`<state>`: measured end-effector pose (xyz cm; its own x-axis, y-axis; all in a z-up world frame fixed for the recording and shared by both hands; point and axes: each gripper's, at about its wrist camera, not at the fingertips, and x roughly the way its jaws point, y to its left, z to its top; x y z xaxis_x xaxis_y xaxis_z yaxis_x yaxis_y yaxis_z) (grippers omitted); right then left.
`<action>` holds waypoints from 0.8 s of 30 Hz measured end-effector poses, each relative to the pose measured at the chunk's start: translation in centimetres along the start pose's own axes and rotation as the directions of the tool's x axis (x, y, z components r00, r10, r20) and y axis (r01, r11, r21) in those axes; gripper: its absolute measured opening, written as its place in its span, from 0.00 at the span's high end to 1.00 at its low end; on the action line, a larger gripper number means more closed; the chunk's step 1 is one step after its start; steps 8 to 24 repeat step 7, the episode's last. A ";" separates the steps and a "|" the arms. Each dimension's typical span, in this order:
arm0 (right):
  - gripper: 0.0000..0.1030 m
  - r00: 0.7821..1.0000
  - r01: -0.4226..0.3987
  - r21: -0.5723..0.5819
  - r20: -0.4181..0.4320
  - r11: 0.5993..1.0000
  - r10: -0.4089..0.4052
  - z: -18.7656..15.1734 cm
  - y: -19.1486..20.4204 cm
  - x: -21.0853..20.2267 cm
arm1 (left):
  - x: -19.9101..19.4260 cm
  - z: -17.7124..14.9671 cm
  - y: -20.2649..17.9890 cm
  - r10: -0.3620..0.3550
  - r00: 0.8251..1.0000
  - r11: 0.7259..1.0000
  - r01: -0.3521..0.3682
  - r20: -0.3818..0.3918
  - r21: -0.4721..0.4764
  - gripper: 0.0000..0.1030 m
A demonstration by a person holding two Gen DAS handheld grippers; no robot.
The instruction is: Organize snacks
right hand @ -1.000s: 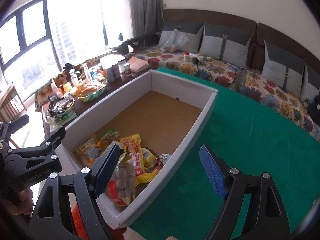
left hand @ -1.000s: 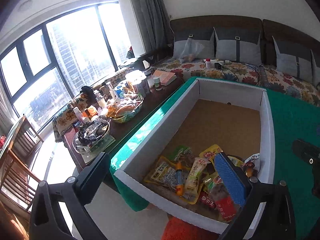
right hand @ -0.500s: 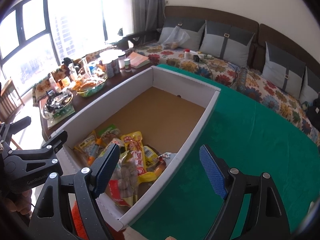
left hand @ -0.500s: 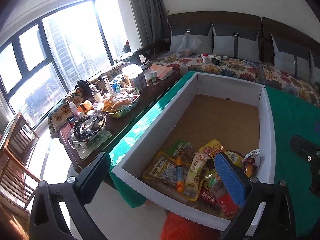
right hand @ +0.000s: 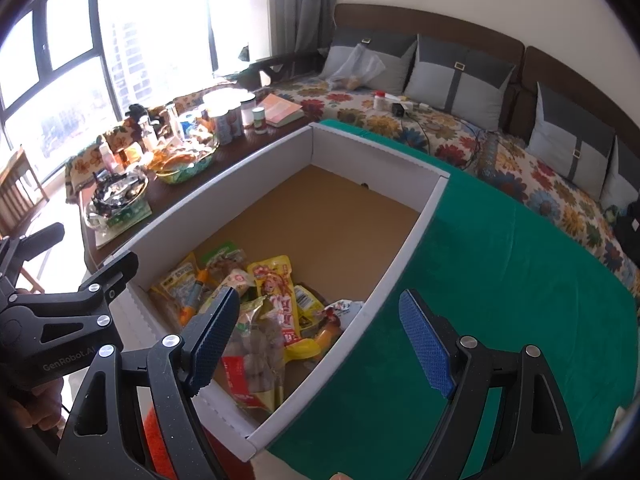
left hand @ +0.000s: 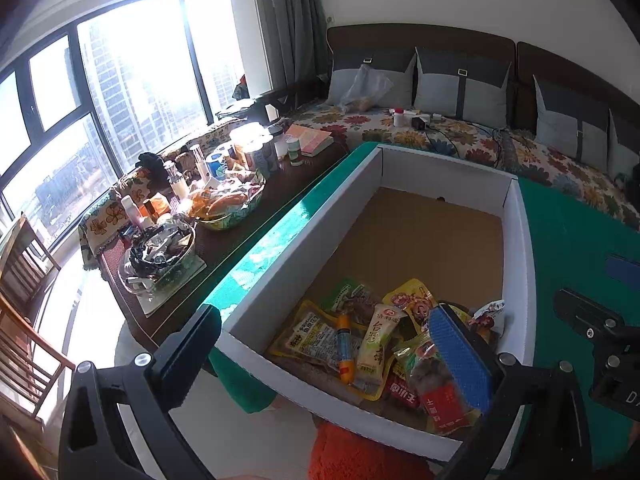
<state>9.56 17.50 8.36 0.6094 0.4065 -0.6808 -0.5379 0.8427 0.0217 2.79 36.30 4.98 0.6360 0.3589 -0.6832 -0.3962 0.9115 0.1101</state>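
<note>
Both grippers hang above the near end of a white cardboard box (left hand: pixel 524 240) that sits on a green cloth (right hand: pixel 500 280), each tilted forward and downward toward it. The left gripper (left hand: pixel 320 344) has its jaws spread wide with nothing between the pads: its left finger is over the box's near left corner, its blue-padded right finger (left hand: pixel 460 356) over the snack packets (left hand: pixel 360 340). The right gripper (right hand: pixel 316 336) is likewise wide open and empty (one finger above the packets, the other above the cloth, straddling the box's right wall). A hand (right hand: pixel 36 404) grips the left tool's handle at the lower left edge of the right wrist view. The snacks lie piled in the box's near end; the far half shows bare brown cardboard.
</note>
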 end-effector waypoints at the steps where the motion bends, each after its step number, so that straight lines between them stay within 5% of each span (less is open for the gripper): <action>1: 0.18 1.000 0.000 0.000 -0.002 1.000 0.000 0.0 0.0 0.0 | 0.1 -0.1 0.1 -0.003 1.000 1.000 0.003 -0.003 -0.003 0.00; 24: 0.18 1.000 -0.004 0.001 -0.011 1.000 0.004 -0.1 0.2 0.4 | 0.7 -0.4 0.4 -0.033 0.998 0.999 0.031 -0.051 -0.044 0.00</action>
